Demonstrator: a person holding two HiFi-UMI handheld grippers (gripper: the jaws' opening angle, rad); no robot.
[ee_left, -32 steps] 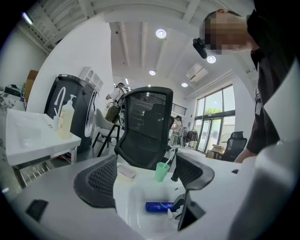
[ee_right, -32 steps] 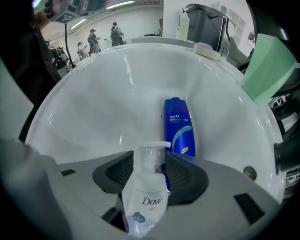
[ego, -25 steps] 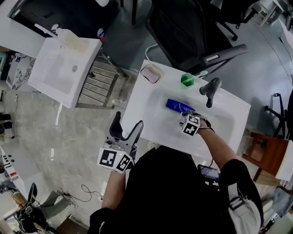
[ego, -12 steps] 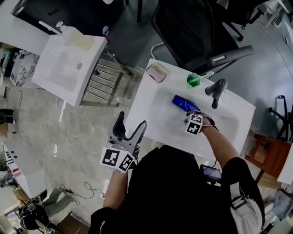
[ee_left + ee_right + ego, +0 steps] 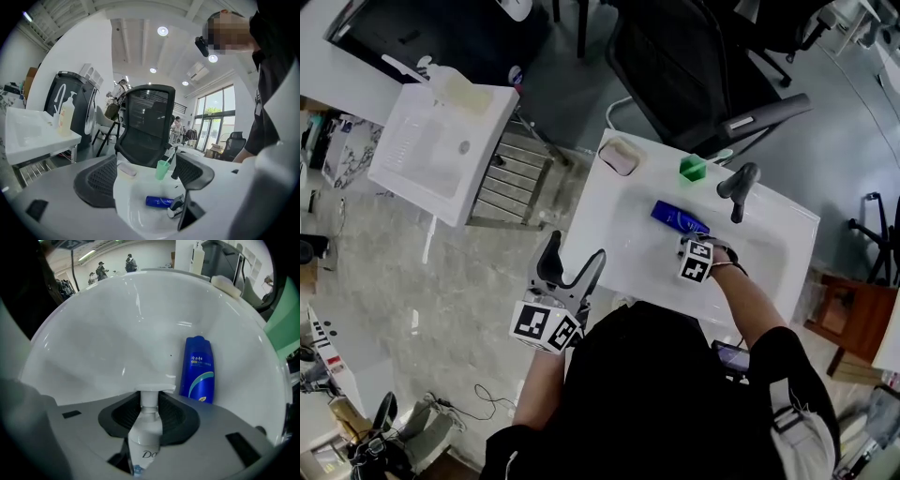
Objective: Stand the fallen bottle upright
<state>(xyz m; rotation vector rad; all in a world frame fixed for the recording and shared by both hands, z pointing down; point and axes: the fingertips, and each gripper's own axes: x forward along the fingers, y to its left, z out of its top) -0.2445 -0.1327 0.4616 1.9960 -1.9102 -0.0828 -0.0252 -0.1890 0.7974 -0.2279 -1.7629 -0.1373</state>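
Jaws of my right gripper (image 5: pixel 150 401) had just been closing round the white bottle (image 5: pixel 149 430). The pump neck sat between the pads, the body further back between the jaws, and the pads looked to be on it. The gripper pointed steeply down into the sink (image 5: pixel 103 329). The pump head was close to the basin wall; I could not tell if they touched. The blue bottle (image 5: pixel 199 369) lay on its side just beside, apart from the white one.

Risks, as I judged them:
- The grip sat high, near the neck, so the smooth bottle could swing or slip through the pads when I lifted and turned it.
- The basin floor curved, so a bottle stood there could tip again.
- Turning the white bottle up this close could knock the blue bottle and set it rolling.
- Both bottles were down, so I could not tell which one the task meant.

My left gripper (image 5: pixel 572 258) hung off the sink's near left corner, jaws spread, nothing between them.

Against the earlier frames:
- The right gripper was at the same spot by the blue bottle's near end.
- The blue bottle was unmoved.
- The left gripper was where it had been.
- The small shift across the head view read as my head moving.
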